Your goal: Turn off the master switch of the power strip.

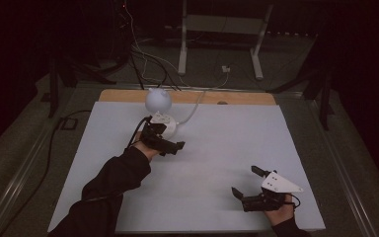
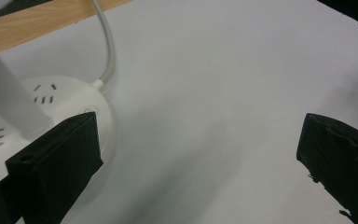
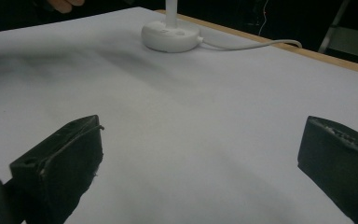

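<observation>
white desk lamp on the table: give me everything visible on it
The white desk lamp stands upright near the table's far edge, left of centre. It looks like smooth plastic: a round, flat base with small slot markings on top, a slim stem rising from it, and a globe-shaped head. A white cable leaves the base toward the wooden edge. The left gripper sits right beside the base, jaws open; contact cannot be told.
</observation>
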